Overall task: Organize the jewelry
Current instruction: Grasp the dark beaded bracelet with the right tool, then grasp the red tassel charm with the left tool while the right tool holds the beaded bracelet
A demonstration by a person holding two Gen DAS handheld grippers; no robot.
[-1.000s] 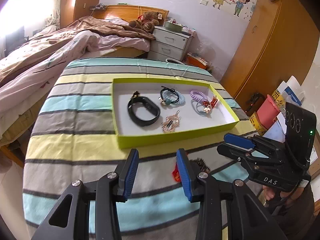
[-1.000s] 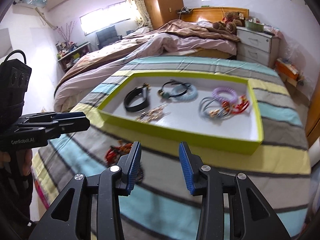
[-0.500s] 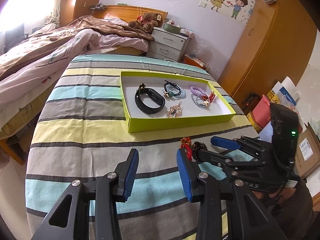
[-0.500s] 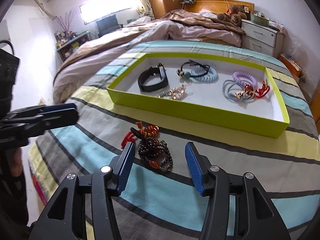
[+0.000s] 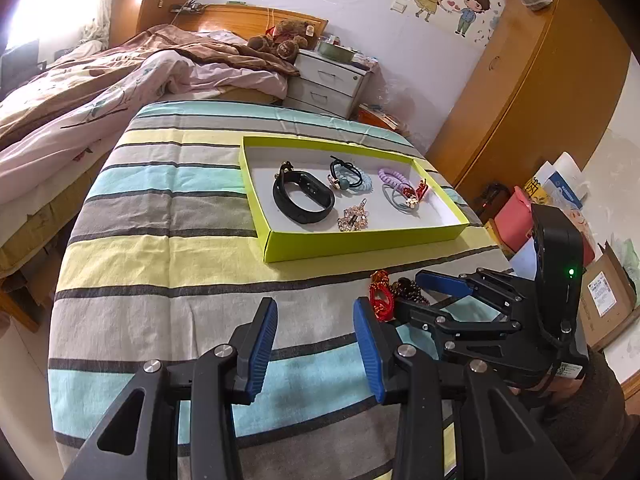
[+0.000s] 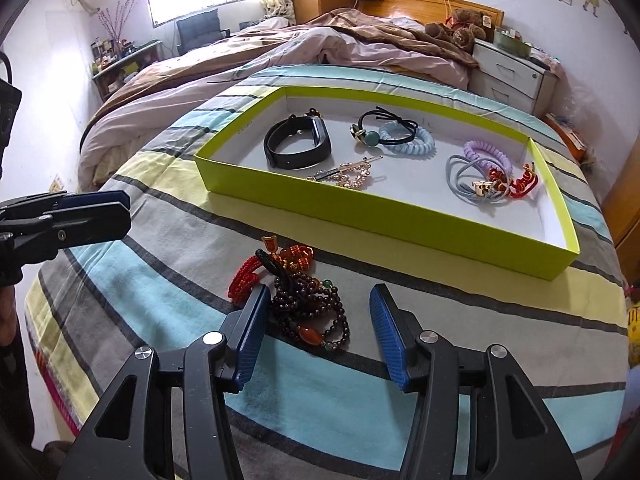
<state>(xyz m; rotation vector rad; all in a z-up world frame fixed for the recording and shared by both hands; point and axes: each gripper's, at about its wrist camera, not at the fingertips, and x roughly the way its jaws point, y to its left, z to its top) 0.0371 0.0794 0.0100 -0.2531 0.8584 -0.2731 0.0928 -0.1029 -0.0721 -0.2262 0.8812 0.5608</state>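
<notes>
A dark bead bracelet (image 6: 312, 312) and a red cord bracelet (image 6: 252, 280) lie tangled on the striped cloth in front of the lime-green tray (image 6: 360, 216). My right gripper (image 6: 319, 298) hangs low over them. Its jaws are closing; the beads lie between the pads, which do not press on them. In the tray are a black band (image 6: 296, 144), hair ties (image 6: 404, 140) and a gold clip (image 6: 348, 172). My left gripper (image 5: 314, 312) stands open over bare cloth, left of the right gripper (image 5: 416, 294), with nothing between its fingers.
The striped cloth (image 5: 160, 260) drops off at its left and near edges. A bed with a pink quilt (image 5: 80, 112) lies to the left, a white nightstand (image 5: 328, 80) behind, a wooden wardrobe (image 5: 540, 100) and boxes (image 5: 600, 292) on the right.
Both views have drawn back from the tray. My right gripper has come down over the bracelets with wider jaws; the beads now lie between its pads. The left gripper's jaws are unchanged.
</notes>
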